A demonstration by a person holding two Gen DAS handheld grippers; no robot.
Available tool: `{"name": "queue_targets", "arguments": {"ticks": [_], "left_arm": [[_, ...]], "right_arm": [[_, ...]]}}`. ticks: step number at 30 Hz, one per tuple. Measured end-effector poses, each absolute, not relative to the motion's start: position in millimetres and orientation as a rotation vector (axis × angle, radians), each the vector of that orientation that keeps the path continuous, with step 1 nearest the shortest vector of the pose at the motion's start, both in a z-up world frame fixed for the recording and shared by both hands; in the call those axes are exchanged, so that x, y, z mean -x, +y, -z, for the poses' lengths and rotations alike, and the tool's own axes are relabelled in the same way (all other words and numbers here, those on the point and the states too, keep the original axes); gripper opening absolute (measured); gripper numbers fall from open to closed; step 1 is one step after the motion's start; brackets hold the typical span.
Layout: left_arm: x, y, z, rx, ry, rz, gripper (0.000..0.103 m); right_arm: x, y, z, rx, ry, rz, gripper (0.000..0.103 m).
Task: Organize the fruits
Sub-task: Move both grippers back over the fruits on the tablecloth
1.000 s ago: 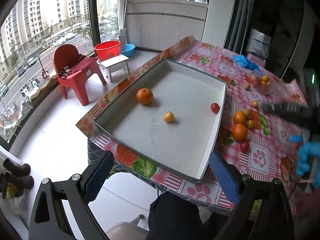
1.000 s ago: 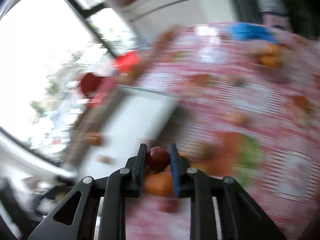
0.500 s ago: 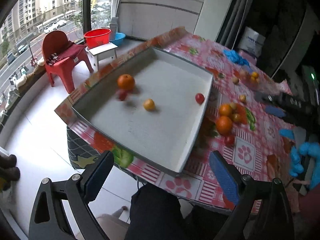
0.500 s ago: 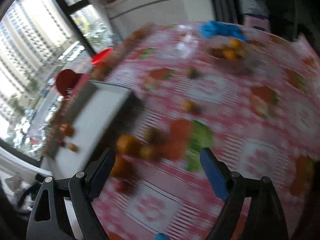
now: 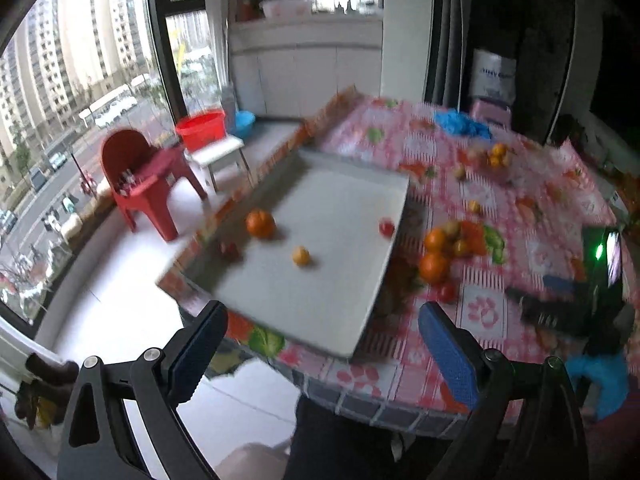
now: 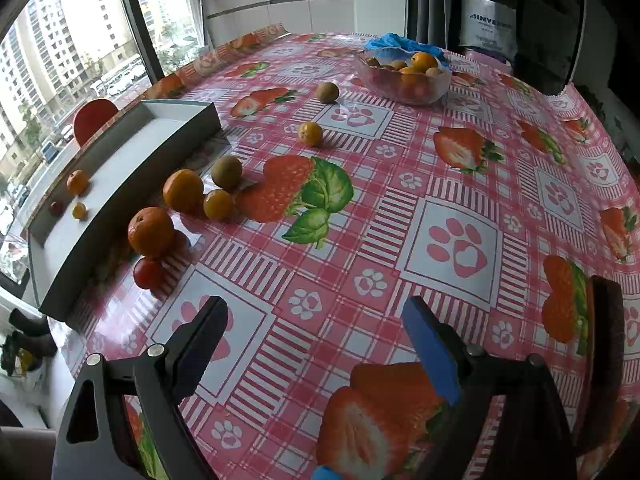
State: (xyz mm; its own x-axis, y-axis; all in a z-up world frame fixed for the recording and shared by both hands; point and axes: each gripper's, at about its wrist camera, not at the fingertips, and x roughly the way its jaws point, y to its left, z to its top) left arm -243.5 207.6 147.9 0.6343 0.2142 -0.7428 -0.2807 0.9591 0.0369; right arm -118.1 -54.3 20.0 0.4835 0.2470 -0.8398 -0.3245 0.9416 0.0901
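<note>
A grey tray (image 5: 320, 300) lies at the table's left edge. It holds an orange (image 5: 260, 223), a small yellow fruit (image 5: 300, 255) and two red fruits (image 5: 386, 227), (image 5: 229, 249). My left gripper (image 5: 322, 314) hangs open above the tray's near corner with nothing in it. My right gripper (image 6: 316, 312) is open and empty over the strawberry tablecloth. Left of it, by the tray wall (image 6: 132, 184), lie two oranges (image 6: 151, 232), a red fruit (image 6: 148, 273), a yellow fruit (image 6: 217, 204) and a kiwi (image 6: 226, 172). Farther off lie a small orange (image 6: 310, 133) and another kiwi (image 6: 327, 92).
A glass bowl (image 6: 372, 76) of fruit stands at the back, with blue gloves (image 6: 400, 44) behind it. A red chair (image 5: 148, 184) and a red basin (image 5: 201, 128) stand on the floor beyond the table edge. A dark device with a green light (image 5: 600, 248) is at the right.
My right gripper was shut on a red fruit, then opened and swung back over the tablecloth. A second red fruit now lies in the tray near the orange. My left gripper rose.
</note>
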Motion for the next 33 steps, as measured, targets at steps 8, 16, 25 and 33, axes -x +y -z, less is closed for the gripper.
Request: {"name": "queue_targets", "arguments": {"ticks": [8, 16, 25, 33], "left_arm": [[215, 179, -149, -0.005, 0.828, -0.255, 0.103], [175, 127, -71, -0.085, 1.007, -0.137, 0.103], [129, 119, -34, -0.012, 1.046, -0.170, 0.103], [115, 118, -10, 0.033, 1.124, -0.166, 0.076]], "right_arm": [[111, -65, -12, 0.080, 1.040, -0.310, 0.092], [98, -55, -3, 0.164, 1.071, -0.324, 0.103], [79, -52, -1, 0.209, 1.083, -0.309, 0.103], [73, -55, 0, 0.195, 1.066, -0.321, 0.103]]}}
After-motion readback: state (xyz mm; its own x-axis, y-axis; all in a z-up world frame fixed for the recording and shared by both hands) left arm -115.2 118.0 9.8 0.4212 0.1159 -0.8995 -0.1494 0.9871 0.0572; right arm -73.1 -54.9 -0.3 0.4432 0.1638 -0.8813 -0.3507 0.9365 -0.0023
